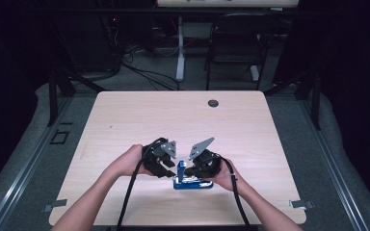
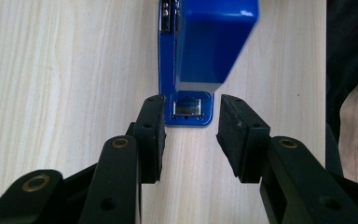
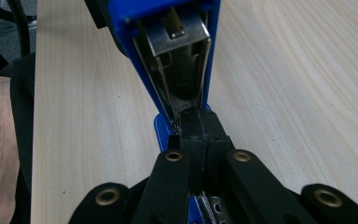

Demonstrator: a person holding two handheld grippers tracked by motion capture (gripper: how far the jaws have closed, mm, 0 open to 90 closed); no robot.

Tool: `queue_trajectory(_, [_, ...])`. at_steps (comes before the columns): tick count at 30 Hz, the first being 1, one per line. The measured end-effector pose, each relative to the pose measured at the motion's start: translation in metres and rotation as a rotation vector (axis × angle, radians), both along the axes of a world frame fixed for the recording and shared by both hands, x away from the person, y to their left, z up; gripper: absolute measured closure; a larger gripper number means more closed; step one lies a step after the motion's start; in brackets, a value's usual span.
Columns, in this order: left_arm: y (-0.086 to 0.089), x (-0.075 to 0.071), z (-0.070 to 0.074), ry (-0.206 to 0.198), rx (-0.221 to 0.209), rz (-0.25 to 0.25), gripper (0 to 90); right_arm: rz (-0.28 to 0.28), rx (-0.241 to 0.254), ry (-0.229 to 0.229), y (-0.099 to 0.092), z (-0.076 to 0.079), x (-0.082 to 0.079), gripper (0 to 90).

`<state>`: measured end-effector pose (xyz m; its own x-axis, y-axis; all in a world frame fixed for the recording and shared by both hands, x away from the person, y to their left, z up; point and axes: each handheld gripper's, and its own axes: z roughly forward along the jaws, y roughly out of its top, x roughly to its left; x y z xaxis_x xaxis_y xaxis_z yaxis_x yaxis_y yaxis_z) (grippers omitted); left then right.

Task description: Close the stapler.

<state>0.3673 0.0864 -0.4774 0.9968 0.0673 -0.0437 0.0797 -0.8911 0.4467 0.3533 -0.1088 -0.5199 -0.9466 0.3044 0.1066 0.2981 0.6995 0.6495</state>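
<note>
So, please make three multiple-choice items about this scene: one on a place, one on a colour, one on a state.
1. Where does the stapler lie?
A. near the table's front edge, between the grippers
B. beside the round hole at the far edge
C. on the floor

2. What colour is the stapler?
A. red
B. blue
C. green

3. How do the left gripper's jaws stand?
A. closed on the stapler
B. closed on nothing
C. apart, at either side of the stapler's base end

Answers:
1 A, the high view shows it on the table between both grippers.
2 B, its body is blue.
3 C, the left gripper view shows the jaws apart.
</note>
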Motion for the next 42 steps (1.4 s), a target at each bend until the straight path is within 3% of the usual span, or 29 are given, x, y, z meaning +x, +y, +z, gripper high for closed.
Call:
queue_trajectory(13, [-0.006, -0.002, -0.011, 0.0, -0.09, 0.002, 65.7, 0.002, -0.006, -0.011, -0.007, 0.005, -0.001, 90.0])
queue_trajectory(23, [-0.021, -0.002, -0.015, -0.012, -0.091, -0.012, 65.9, -0.017, 0.0, 0.002, -0.019, 0.01, -0.001, 90.0])
queue_trajectory(28, [-0.026, -0.001, -0.017, -0.014, -0.09, -0.008, 65.8, -0.025, -0.027, 0.014, -0.029, 0.01, -0.001, 90.0])
queue_trajectory(30, [-0.027, -0.001, -0.018, -0.01, -0.09, -0.007, 65.8, -0.029, -0.024, 0.021, -0.032, 0.009, -0.001, 90.0])
queue_trajectory(31, [-0.027, 0.0, -0.018, 0.016, -0.087, -0.022, 65.8, -0.033, -0.034, 0.021, -0.034, 0.01, -0.001, 90.0])
queue_trajectory(32, [-0.028, -0.001, -0.019, -0.013, -0.091, -0.005, 65.8, -0.041, -0.026, 0.025, -0.036, 0.009, -0.001, 90.0])
queue_trajectory(36, [-0.032, -0.002, -0.02, -0.017, -0.083, -0.006, 65.9, -0.042, -0.056, 0.027, -0.043, 0.011, 0.001, 90.0])
queue_trajectory(42, [-0.039, -0.002, -0.023, -0.014, -0.067, -0.008, 65.9, -0.067, -0.052, 0.038, -0.052, 0.013, 0.001, 89.7])
